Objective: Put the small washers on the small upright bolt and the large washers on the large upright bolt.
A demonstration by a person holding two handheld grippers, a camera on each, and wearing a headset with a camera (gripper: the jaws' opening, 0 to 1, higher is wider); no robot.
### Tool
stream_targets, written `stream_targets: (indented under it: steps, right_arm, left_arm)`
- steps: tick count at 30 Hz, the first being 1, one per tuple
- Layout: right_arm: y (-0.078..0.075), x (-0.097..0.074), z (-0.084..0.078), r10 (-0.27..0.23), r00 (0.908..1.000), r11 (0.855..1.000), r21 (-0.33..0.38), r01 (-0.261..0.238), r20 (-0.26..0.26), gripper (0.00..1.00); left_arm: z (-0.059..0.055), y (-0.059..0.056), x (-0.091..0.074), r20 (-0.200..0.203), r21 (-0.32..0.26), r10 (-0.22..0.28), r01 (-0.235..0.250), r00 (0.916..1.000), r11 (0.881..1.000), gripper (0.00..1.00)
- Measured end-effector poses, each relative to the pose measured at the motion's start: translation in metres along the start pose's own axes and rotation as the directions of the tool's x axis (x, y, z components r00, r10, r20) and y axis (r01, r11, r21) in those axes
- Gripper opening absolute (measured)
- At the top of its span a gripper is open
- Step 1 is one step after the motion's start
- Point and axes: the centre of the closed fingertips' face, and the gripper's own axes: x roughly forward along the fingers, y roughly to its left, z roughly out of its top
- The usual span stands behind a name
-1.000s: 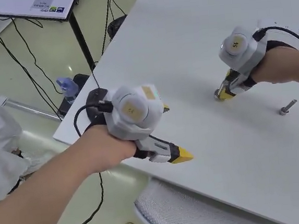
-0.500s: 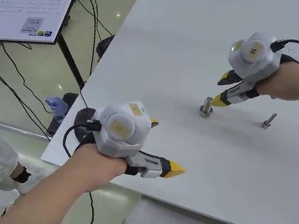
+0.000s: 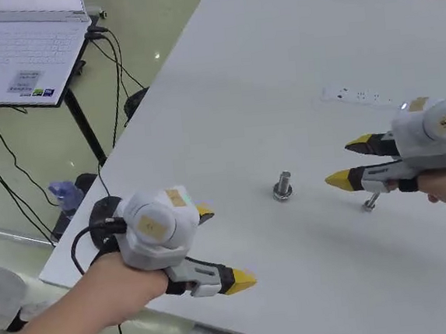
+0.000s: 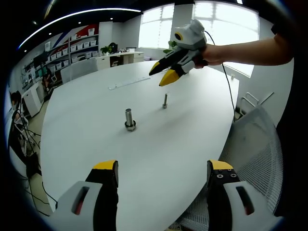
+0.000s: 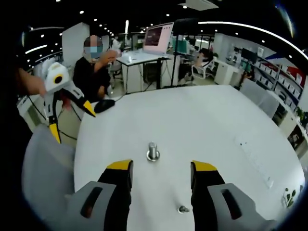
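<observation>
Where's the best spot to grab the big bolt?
The big bolt stands upright, wide end down, so its shaft sticks up free. Probably grip the shaft near the top, coming down from above, with a jaw on each side.

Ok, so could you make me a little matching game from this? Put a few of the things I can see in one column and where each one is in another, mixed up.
Things:
1. large bolt
2. small bolt
3. power strip
4. laptop

Places:
A. on a separate stand, off the left edge of the table
B. standing alone in the middle of the table
C. lying flat on the table, beyond both bolts
D. right beside the open right gripper

Pairs: 1-B, 2-D, 3-C, 4-A.
</observation>
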Motion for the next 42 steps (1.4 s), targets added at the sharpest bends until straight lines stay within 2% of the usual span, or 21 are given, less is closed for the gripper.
stream_targets:
  steps: [4,9,11,14,17,19,24,28,30,32,34,39,42]
  right_arm:
    - [0.002,-0.03,-0.009,-0.04,0.9985,0.998,0.048,0.038,0.037,0.52]
    - [0.012,-0.058,-0.022,-0.069,0.9944,0.993,0.096,0.061,0.08,0.56]
    - [0.015,-0.067,-0.029,-0.092,0.9907,0.986,0.148,0.077,0.1,0.57]
    - [0.023,-0.077,-0.04,-0.099,0.9896,0.982,0.169,0.08,0.104,0.59]
    - [0.028,-0.092,-0.051,-0.14,0.9816,0.969,0.221,0.109,0.13,0.63]
    - [0.033,-0.098,-0.061,-0.149,0.9801,0.963,0.244,0.114,0.131,0.64]
    - [0.051,-0.109,-0.081,-0.158,0.9775,0.953,0.281,0.114,0.14,0.66]
    - [0.058,-0.114,-0.103,-0.154,0.9794,0.948,0.3,0.11,0.13,0.69]
    - [0.064,-0.116,-0.108,-0.151,0.981,0.945,0.309,0.107,0.122,0.73]
    - [0.068,-0.119,-0.109,-0.151,0.9805,0.945,0.31,0.106,0.125,0.75]
    - [0.07,-0.122,-0.106,-0.17,0.9739,0.94,0.32,0.115,0.15,0.76]
    - [0.076,-0.123,-0.106,-0.181,0.9671,0.93,0.35,0.109,0.179,0.81]
    - [0.086,-0.121,-0.107,-0.161,0.9718,0.936,0.337,0.096,0.172,0.85]
  left_arm:
    - [0.007,-0.002,-0.004,0.018,-0.002,0.006,-0.006,0.9998,1.0,0.75]
    - [0.016,-0.003,-0.008,0.036,0.003,0.016,-0.016,0.9992,1.0,0.75]
    - [0.018,-0.003,-0.008,0.046,-0.009,0.021,-0.02,0.9987,1.0,0.75]
    - [0.019,-0.005,-0.008,0.05,-0.011,0.025,-0.025,0.9984,1.0,0.75]
    - [0.021,-0.007,-0.01,0.066,-0.024,0.033,-0.032,0.9973,0.999,0.75]
    - [0.022,-0.009,-0.013,0.08,-0.04,0.034,-0.031,0.9963,0.999,0.75]
    - [0.017,-0.012,-0.015,0.083,-0.052,0.037,-0.032,0.9959,0.998,0.75]
    - [0.015,-0.018,-0.022,0.086,-0.051,0.042,-0.037,0.9954,0.998,0.75]
    - [0.013,-0.019,-0.025,0.088,-0.054,0.043,-0.038,0.9952,0.998,0.75]
    - [0.013,-0.022,-0.027,0.097,-0.058,0.043,-0.037,0.9944,0.998,0.76]
    - [0.013,-0.026,-0.029,0.103,-0.058,0.045,-0.04,0.9936,0.998,0.76]
    - [0.011,-0.036,-0.028,0.103,-0.056,0.037,-0.032,0.9939,0.998,0.78]
    - [0.01,-0.036,-0.027,0.101,-0.065,0.037,-0.031,0.9942,0.997,0.81]
